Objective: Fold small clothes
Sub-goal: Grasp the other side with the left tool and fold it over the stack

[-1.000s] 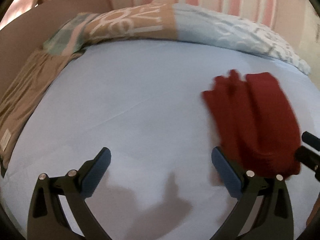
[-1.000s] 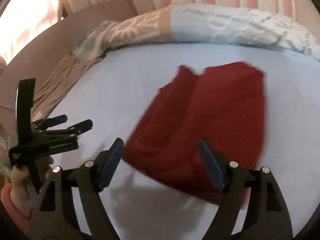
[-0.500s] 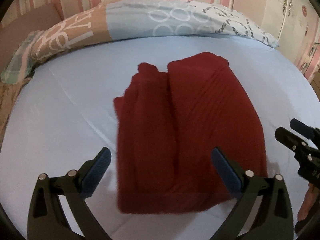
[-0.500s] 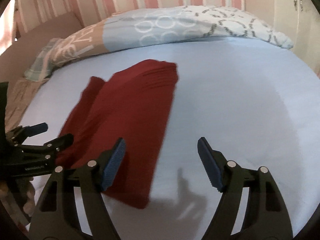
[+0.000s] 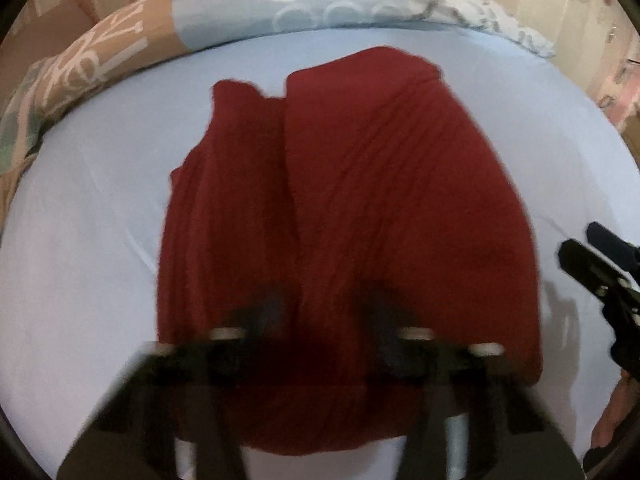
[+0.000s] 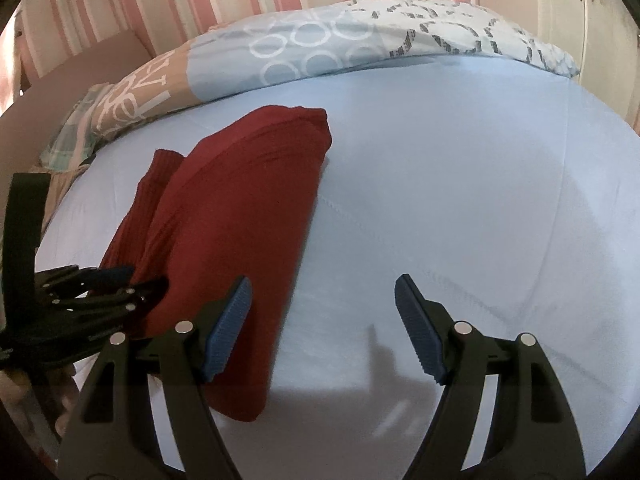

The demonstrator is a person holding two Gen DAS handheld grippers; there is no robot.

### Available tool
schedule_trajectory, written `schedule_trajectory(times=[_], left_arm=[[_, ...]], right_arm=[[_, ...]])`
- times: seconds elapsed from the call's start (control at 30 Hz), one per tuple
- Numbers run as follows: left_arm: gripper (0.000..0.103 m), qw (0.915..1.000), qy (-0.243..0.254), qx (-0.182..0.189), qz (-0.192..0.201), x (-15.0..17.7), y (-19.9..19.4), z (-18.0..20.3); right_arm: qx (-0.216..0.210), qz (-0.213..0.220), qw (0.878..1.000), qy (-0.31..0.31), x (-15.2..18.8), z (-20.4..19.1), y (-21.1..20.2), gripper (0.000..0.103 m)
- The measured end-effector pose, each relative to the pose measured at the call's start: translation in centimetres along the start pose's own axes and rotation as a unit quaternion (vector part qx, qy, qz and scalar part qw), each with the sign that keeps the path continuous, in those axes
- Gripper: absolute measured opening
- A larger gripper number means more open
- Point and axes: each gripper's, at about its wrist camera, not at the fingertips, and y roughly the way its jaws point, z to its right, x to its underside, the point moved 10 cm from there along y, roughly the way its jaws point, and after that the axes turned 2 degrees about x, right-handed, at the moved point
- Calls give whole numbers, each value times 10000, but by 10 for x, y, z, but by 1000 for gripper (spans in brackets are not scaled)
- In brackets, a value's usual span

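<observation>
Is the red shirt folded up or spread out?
Folded. The red garment lies as a narrow doubled-over stack on the blue sheet, layers overlapping.

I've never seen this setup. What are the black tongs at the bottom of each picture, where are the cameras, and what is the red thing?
No robot here: a person holds a two-finger gripper in each hand, each with a fisheye camera looking along its fingers. The left view shows the left gripper, blurred by motion, low over a dark red garment; whether it grips is unclear. The right view shows the right gripper open over the light blue bedsheet, holding nothing, its left finger at the garment's edge. The garment lies partly folded on the bed, with a patterned pillow behind it.
</observation>
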Motion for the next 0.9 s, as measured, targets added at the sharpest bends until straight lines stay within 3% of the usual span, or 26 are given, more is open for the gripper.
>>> schedule_trajectory(times=[0.27,0.43,0.57,0.73,0.83,0.87,0.9], left_arm=[[14,9936,313,-695,837,-6,-62,-23],[14,9924,155,-959,756,24,-64,-52],[14,9934,-92,-1050,456,45,-41,-73],[15,9892,296,-1376,402,55,-20,-66],[27,9925,282,-1085,479,48,-25,-61],[33,9937,273,-971,489,47,-27,-62],[46,9947,252,-862,494,46,-32,-64]], right_arm=[[-9,157,9998,-131,-7,-11,-10,75],[-128,150,9995,-248,-4,-32,-12,75],[-65,-41,9988,-487,7,-45,-4,75],[69,-313,9979,-561,18,-43,5,75],[19,-264,9984,-499,17,-43,1,75],[11,-248,9984,-514,17,-44,0,75],[11,-211,9982,-559,16,-44,-3,75]])
